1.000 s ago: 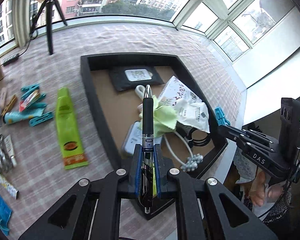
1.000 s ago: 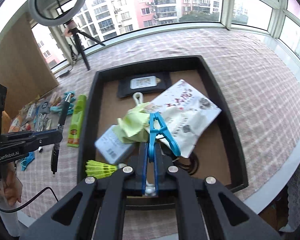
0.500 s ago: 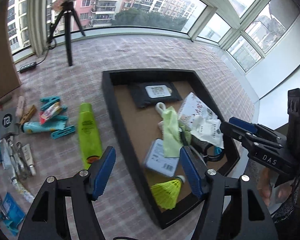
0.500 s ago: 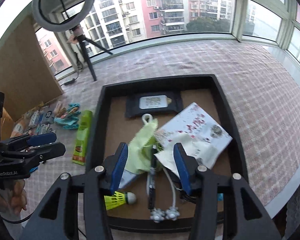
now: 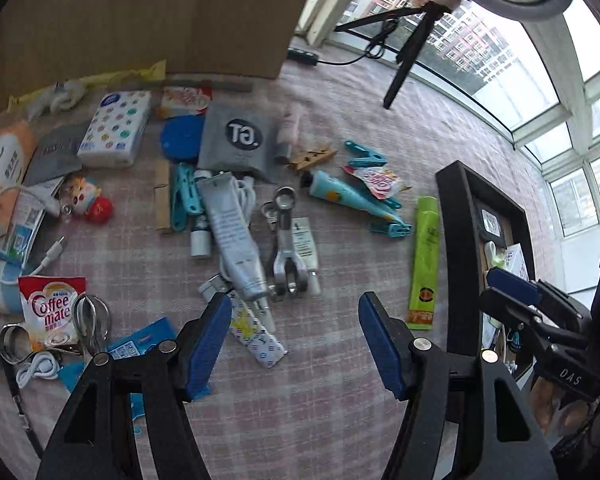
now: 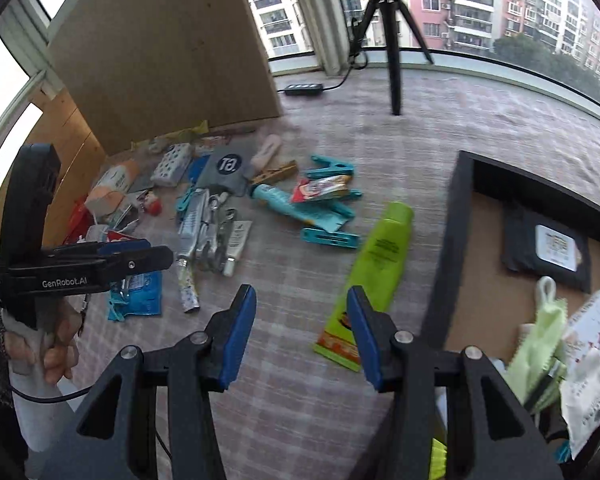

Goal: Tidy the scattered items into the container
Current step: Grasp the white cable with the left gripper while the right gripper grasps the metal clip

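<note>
My left hand-held gripper (image 5: pixel 294 340) stands wide, its blue pads apart over bare checked cloth with nothing between them; the jaws have just been opening. My right hand-held gripper (image 6: pixel 302 334) is likewise spread wide and empty, having just opened too, and it shows again at the right edge of the left view, over the tray's near end.

Just past my left pads lies a slim patterned tube (image 5: pixel 256 330), and to its left a blue packet (image 5: pixel 140 346), a creamer sachet (image 5: pixel 50 308) and a metal clip (image 5: pixel 90 326). Just beyond the right pads lies the long green tube (image 6: pixel 374 270) flat on the surface (image 6: pixel 292 400), close beside the tray's (image 6: pixel 446 240) left wall but outside it.

Farther off sits the main scatter: a silver tube (image 5: pixel 232 232), a metal tool (image 5: pixel 286 252), a teal tube (image 5: pixel 348 196) with teal pegs (image 5: pixel 364 156) around it, a wooden peg (image 5: pixel 312 156), a grey pouch (image 5: pixel 240 140), a blue lid (image 5: pixel 182 138) and a tissue pack (image 5: pixel 116 128).

Inside the tray to the right lie a black wipes pack (image 6: pixel 548 248), a pale green cloth (image 6: pixel 540 344) and a white printed bag (image 6: pixel 592 344).

At the back stand a brown board (image 6: pixel 164 52) and a tripod (image 6: pixel 392 36) by the window.
</note>
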### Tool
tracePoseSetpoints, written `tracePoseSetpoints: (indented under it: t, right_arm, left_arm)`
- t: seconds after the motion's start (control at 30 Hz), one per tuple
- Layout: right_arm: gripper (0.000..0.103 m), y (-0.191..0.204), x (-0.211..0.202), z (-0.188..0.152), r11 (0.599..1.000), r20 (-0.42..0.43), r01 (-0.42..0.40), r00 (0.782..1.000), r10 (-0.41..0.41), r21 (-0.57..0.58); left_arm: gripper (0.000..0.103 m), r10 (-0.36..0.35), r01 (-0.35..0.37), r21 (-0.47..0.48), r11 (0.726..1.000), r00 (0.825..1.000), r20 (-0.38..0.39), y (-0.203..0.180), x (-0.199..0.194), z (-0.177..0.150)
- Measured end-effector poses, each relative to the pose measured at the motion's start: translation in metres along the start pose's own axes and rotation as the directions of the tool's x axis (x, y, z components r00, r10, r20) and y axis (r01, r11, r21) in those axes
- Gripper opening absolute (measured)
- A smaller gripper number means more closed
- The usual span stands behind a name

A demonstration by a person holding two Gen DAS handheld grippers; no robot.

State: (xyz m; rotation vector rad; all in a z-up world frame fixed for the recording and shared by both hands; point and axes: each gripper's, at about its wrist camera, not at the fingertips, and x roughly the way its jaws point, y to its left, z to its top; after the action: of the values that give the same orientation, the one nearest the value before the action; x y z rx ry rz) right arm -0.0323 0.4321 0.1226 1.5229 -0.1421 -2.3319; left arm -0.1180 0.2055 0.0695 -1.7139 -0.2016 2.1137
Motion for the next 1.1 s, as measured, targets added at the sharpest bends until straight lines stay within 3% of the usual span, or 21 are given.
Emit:
tracePoseSetpoints:
  t: [0.17, 0.33, 0.47, 0.63, 0.8, 0.87, 1.1]
  right_arm:
    - [0.044, 0.023, 0.051, 0.028, 0.991, -0.094, -0.120, 0.988, 0.125, 0.056]
    - [0.039, 0.034, 0.088, 0.041, 0.981, -0.156, -0.158, 0.972, 0.175, 0.117]
    - [0.033, 0.039, 0.103, 0.043, 0.982, -0.183, -0.144, 0.969, 0.165, 0.121]
    - [0.033, 0.054, 0.106, 0.047, 0.990, -0.178, -0.127, 0.974, 0.138, 0.068]
    - [0.032, 0.063, 0.117, 0.051, 0.997, -0.189, -0.079, 0.979, 0.079, 0.010]
    - [0.029, 0.067, 0.123, 0.051, 0.997, -0.198, -0.078, 0.977, 0.077, 0.000]
    - [0.026, 0.064, 0.135, 0.055, 0.993, -0.201, -0.115, 0.972, 0.119, 0.029]
  left_arm:
    - [0.061, 0.008, -0.009, -0.070, 0.997, 1.000, -0.016, 0.023, 0.013, 0.009]
    - [0.059, -0.025, 0.019, -0.125, 0.992, 0.999, -0.041, 0.035, 0.025, 0.010]
    - [0.059, -0.054, 0.047, -0.150, 0.988, 0.998, -0.043, 0.037, 0.030, 0.013]
    - [0.056, -0.032, 0.024, -0.158, 0.987, 0.998, -0.048, 0.042, 0.035, 0.020]
    - [0.042, -0.035, 0.021, -0.198, 0.980, 0.997, -0.071, 0.051, 0.043, 0.023]
    - [0.037, -0.032, 0.015, -0.201, 0.980, 0.996, -0.084, 0.052, 0.047, 0.024]
    - [0.037, -0.020, 0.002, -0.214, 0.977, 0.996, -0.082, 0.059, 0.045, 0.030]
